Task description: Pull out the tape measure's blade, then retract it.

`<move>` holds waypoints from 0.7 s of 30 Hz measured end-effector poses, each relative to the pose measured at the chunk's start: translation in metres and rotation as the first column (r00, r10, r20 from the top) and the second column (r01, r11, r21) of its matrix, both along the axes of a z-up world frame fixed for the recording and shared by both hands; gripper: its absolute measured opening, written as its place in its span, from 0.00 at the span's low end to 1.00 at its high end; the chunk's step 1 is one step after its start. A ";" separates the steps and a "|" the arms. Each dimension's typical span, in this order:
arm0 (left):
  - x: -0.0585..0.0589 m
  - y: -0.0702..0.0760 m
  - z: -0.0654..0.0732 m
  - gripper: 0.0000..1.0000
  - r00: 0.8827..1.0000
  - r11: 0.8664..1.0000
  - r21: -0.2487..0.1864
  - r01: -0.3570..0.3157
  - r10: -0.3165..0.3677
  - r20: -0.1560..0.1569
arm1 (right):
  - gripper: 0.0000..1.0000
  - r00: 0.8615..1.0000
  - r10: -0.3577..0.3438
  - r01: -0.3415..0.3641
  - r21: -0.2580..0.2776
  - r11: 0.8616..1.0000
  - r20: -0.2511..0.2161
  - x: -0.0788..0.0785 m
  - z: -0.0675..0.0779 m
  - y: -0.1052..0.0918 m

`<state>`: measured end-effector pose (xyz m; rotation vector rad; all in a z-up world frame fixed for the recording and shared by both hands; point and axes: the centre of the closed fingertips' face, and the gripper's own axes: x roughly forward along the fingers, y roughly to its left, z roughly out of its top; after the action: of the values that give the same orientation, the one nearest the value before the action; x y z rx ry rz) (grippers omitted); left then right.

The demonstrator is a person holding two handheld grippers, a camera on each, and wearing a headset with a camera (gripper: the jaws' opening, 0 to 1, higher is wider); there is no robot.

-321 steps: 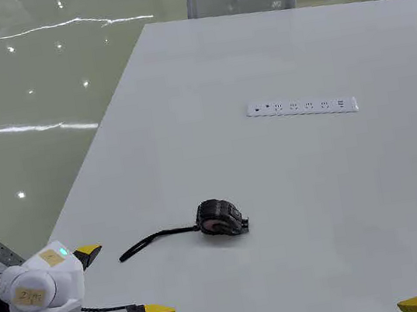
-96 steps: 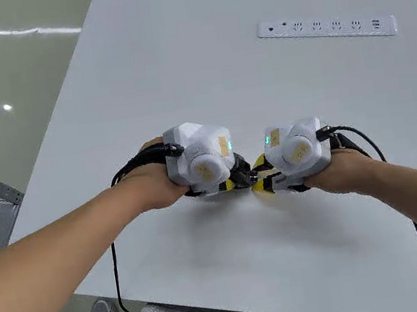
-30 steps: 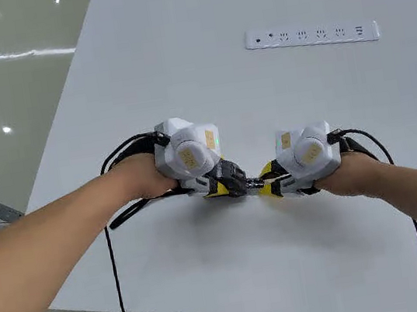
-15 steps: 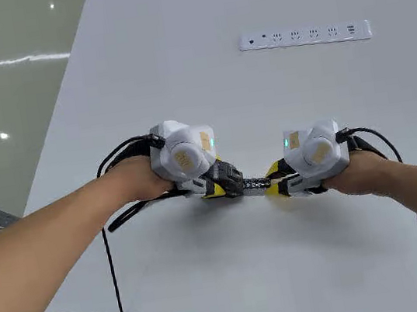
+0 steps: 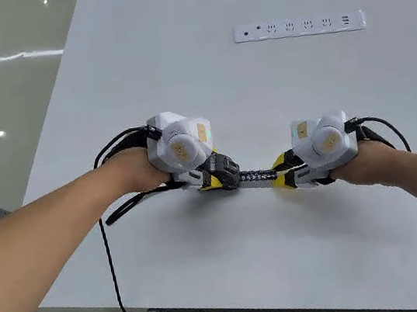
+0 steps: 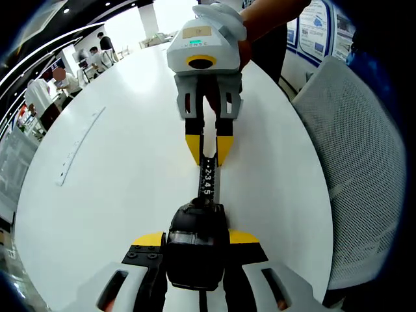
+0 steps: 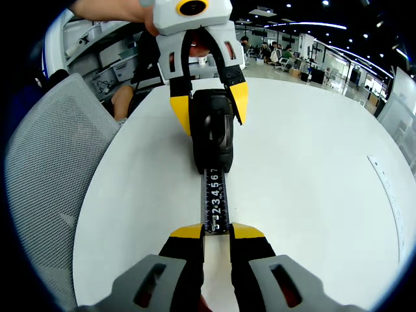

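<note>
The left tongs [image 5: 213,179] clamp the black tape measure [image 7: 213,130] by its case. The right tongs [image 7: 216,231] pinch the end of its blade [image 7: 214,198], which spans the short gap between them. All this sits on the white surface [image 5: 286,254], close to its near edge and toward the left corner.

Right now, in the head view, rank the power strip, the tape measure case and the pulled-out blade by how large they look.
1. power strip: largest, though farthest from the camera.
2. tape measure case: partly covered by the left gripper.
3. blade: the short thin exposed stretch, clearly smallest.
</note>
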<state>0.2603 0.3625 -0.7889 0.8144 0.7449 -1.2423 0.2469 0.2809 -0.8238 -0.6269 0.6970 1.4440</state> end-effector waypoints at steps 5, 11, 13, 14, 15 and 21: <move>0.000 0.000 0.000 0.29 1.000 1.000 0.005 0.003 -0.003 0.001 | 0.10 1.000 -0.007 0.007 -0.005 1.000 -0.002 0.000 -0.001 -0.010; 0.000 -0.001 0.000 0.29 1.000 1.000 0.008 0.005 -0.005 -0.001 | 0.10 1.000 -0.013 0.013 -0.014 1.000 -0.002 0.000 -0.001 -0.022; 0.000 -0.001 0.000 0.29 1.000 1.000 0.009 0.006 -0.006 -0.001 | 0.10 1.000 -0.015 0.015 -0.018 1.000 -0.003 0.000 -0.001 -0.025; 0.000 -0.001 0.000 0.29 1.000 1.000 0.010 0.006 -0.006 -0.001 | 0.10 1.000 -0.016 0.016 -0.019 1.000 -0.002 0.000 -0.001 -0.027; -0.001 -0.001 0.001 0.29 1.000 1.000 0.010 0.006 -0.006 -0.001 | 0.10 1.000 -0.016 0.016 -0.020 1.000 -0.002 0.000 -0.001 -0.029; -0.003 -0.002 0.003 0.29 1.000 1.000 0.011 0.010 -0.010 -0.001 | 0.10 1.000 -0.022 0.022 -0.029 0.999 -0.004 -0.002 0.000 -0.039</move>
<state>0.2570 0.3609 -0.7857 0.8277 0.7502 -1.2486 0.2450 0.2423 -0.8242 -0.6364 0.7274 1.4173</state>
